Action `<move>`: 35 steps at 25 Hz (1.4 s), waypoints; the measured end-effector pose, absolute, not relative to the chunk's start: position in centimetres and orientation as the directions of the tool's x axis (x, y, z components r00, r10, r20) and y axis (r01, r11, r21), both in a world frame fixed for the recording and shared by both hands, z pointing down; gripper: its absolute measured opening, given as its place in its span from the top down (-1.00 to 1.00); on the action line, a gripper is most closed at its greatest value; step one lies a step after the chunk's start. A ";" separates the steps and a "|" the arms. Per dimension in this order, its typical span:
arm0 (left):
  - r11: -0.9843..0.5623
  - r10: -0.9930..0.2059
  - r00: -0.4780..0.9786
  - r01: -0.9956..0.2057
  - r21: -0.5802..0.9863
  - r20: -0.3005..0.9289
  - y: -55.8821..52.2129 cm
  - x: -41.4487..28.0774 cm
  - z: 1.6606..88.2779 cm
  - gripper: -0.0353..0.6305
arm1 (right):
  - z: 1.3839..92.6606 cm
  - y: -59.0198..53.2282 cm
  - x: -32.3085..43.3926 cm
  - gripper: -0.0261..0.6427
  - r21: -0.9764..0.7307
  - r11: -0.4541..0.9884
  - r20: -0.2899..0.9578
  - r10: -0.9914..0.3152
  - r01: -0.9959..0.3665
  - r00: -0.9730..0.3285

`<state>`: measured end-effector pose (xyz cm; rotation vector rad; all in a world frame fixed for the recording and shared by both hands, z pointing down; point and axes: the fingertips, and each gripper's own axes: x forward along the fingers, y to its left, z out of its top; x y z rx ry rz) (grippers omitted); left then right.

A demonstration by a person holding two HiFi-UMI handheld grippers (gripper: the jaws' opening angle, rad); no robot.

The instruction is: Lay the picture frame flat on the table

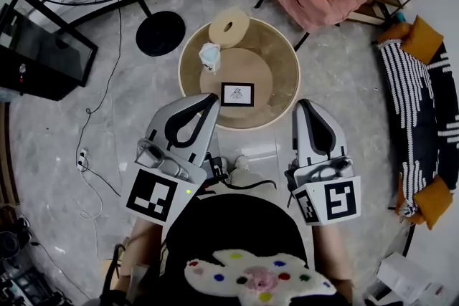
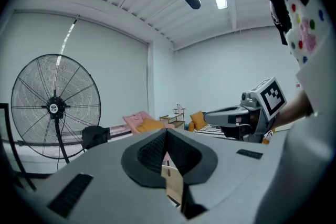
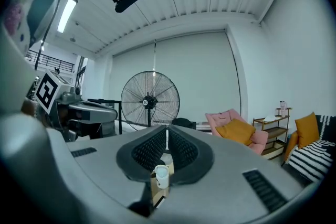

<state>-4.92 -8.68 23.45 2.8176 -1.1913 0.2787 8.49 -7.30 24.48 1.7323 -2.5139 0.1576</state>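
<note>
Head view showed the picture frame (image 1: 237, 94) on the round table (image 1: 280, 64), a little ahead of the left gripper (image 1: 209, 99) and off to the right of its jaw tips, and well to the left of the right gripper (image 1: 302, 105). The frame's dark border and pale picture faced up toward the camera; whether it lay fully flat or leaned back could not be told from that angle. Neither gripper touched it. Beyond the frame, farther from both sets of jaws, stood a small cup (image 1: 209, 56), and past that, at the far rim, a pale ring-shaped roll (image 1: 229, 26). In the left gripper view the left gripper (image 2: 166, 131) had its jaws pressed together with nothing between them, only a sliver of tabletop showing below the tips. In the right gripper view the right gripper (image 3: 167, 128) was likewise closed and empty, with the cup (image 3: 161, 176) visible beneath the tips, out ahead on the table.
</note>
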 end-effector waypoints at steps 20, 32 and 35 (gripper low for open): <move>-0.723 -0.676 0.706 -0.691 -0.004 0.209 -8.0 -4.0 24.2 0.85 | 24.8 -7.2 7.0 0.81 -0.033 0.388 0.145 -0.910 -0.921 -0.389; -0.716 -0.674 0.707 -0.697 0.045 0.216 -8.5 -4.4 24.8 0.85 | 24.8 -7.6 6.9 0.81 -0.039 0.385 0.148 -0.910 -0.922 -0.387; -0.717 -0.673 0.707 -0.696 0.044 0.215 -8.6 -4.4 24.9 0.85 | 24.8 -7.7 7.0 0.81 -0.034 0.384 0.146 -0.911 -0.923 -0.385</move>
